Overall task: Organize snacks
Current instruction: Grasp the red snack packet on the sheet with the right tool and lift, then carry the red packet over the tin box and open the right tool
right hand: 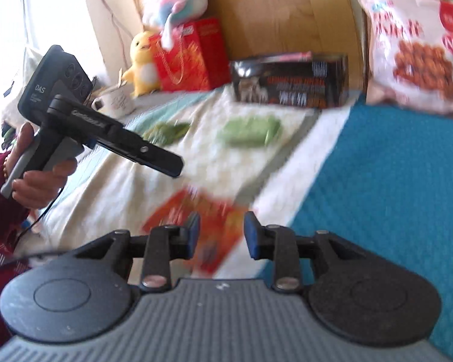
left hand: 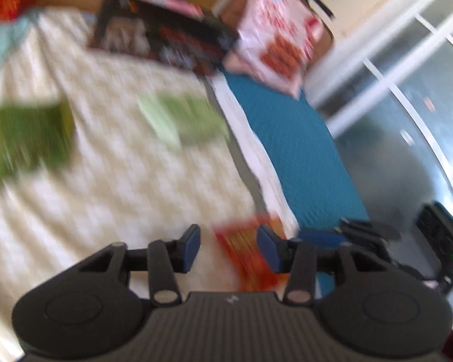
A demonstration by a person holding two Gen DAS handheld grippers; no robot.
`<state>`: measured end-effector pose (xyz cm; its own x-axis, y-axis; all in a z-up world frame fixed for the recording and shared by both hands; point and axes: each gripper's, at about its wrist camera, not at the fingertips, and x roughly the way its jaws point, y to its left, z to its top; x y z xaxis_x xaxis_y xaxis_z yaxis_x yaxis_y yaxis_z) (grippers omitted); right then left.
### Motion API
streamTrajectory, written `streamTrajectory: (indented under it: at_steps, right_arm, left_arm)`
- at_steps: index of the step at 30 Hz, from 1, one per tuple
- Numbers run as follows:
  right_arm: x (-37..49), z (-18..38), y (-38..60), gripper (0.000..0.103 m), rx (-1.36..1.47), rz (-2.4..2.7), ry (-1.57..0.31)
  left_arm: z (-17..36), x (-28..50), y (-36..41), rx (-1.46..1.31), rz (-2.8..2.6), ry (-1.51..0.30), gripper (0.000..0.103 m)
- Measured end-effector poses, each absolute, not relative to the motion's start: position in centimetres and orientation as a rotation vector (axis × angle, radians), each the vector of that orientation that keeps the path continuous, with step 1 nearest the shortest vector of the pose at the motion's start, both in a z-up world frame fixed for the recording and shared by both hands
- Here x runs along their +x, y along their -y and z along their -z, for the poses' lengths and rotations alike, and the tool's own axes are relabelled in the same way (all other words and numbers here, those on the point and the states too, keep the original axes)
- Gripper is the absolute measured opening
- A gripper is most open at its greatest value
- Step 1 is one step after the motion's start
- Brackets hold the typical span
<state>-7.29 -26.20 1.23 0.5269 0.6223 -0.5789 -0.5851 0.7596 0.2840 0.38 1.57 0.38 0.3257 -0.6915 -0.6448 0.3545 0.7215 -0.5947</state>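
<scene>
A red-orange snack packet [left hand: 250,256] lies flat on the cream bedspread and shows in the right wrist view [right hand: 202,226] too. My left gripper [left hand: 229,249] is open above it, empty. My right gripper [right hand: 222,235] is open above the same packet, empty. Two green packets [left hand: 184,117] [left hand: 27,138] lie farther up the bed; they also show in the right wrist view [right hand: 250,129] [right hand: 166,132]. A black snack box [right hand: 290,81] and a big pink snack bag [right hand: 413,51] stand at the headboard. The left gripper's body [right hand: 105,132] is seen in a hand. Both views are blurred.
A teal blanket [right hand: 392,181] covers the bed's right side. A red gift bag [right hand: 193,57], a yellow plush toy [right hand: 142,63], a pastel plush toy [right hand: 181,3] and a white mug [right hand: 117,101] stand at the far left corner. A wooden headboard [right hand: 281,12] is behind.
</scene>
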Motion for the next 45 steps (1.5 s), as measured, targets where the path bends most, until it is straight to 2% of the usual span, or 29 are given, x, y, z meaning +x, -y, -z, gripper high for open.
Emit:
streamTrajectory:
  at_steps: [2, 3, 5, 10, 12, 17, 18, 19, 20, 21, 24, 26, 30, 36, 42, 45]
  right_arm:
    - [-8.1, -0.4, 25.4, 0.036, 0.026, -0.720, -0.730]
    - [-8.5, -0.2, 25.0, 0.039, 0.021, -0.720, -0.707]
    - [-8.3, -0.1, 23.9, 0.039, 0.050, -0.735, -0.702]
    - [-6.6, -0.2, 20.1, 0.040, 0.004, -0.726, -0.634]
    - [-5.4, -0.1, 19.1, 0.040, 0.022, -0.748, -0.627]
    - [-3.8, -0.6, 17.1, 0.041, 0.015, -0.772, -0.596]
    - [-3.7, -0.9, 17.1, 0.049, 0.016, -0.776, -0.593]
    - [-3.5, -1.0, 17.3, 0.063, 0.021, -0.776, -0.598]
    - [-3.4, -1.0, 17.4, 0.068, 0.020, -0.771, -0.603]
    - [-3.2, -0.9, 17.4, 0.072, 0.004, -0.766, -0.609]
    - [-2.1, -0.3, 17.0, 0.072, -0.034, -0.763, -0.640]
    - [-1.7, -0.3, 16.4, 0.068, -0.041, -0.787, -0.642]
    - [-1.1, -0.4, 14.8, 0.047, -0.061, -0.818, -0.626]
    - [-0.6, -0.7, 14.6, 0.034, -0.053, -0.806, -0.585]
    - [-0.2, -3.8, 16.0, 0.031, -0.043, -0.757, -0.452]
    - [1.0, -5.8, 16.3, 0.031, -0.125, -0.710, -0.345]
  left_arm:
    - [-0.1, -0.6, -0.9, -0.399, 0.742, -1.012, 0.057]
    - [0.0, -0.9, -0.5, -0.391, 0.745, -0.999, 0.057]
    - [-0.1, -1.1, 0.1, -0.375, 0.725, -0.980, 0.056]
    - [-0.5, 0.0, -1.9, -0.359, 0.606, -0.926, 0.021]
    - [-0.2, 1.0, -3.7, -0.423, 0.562, -0.927, 0.017]
    - [-1.1, 1.8, -6.2, -0.483, 0.529, -0.862, 0.014]
    - [-1.4, 2.0, -6.7, -0.487, 0.521, -0.850, 0.014]
    - [-1.6, 2.2, -7.2, -0.490, 0.518, -0.839, 0.014]
    - [-1.8, 2.5, -7.5, -0.496, 0.519, -0.831, 0.013]
    - [-1.9, 2.7, -7.9, -0.505, 0.520, -0.827, 0.013]
    - [-2.0, 3.5, -7.8, -0.512, 0.526, -0.827, 0.013]
    - [-1.8, 3.7, -7.5, -0.508, 0.537, -0.832, 0.013]
    - [-2.2, 3.7, -7.2, -0.489, 0.530, -0.818, 0.013]
    - [-3.8, 4.3, -7.2, -0.464, 0.550, -0.800, 0.013]
    - [-8.0, 5.5, -6.5, -0.447, 0.606, -0.696, 0.013]
    - [-10.4, 7.4, -5.4, -0.408, 0.618, -0.628, 0.013]
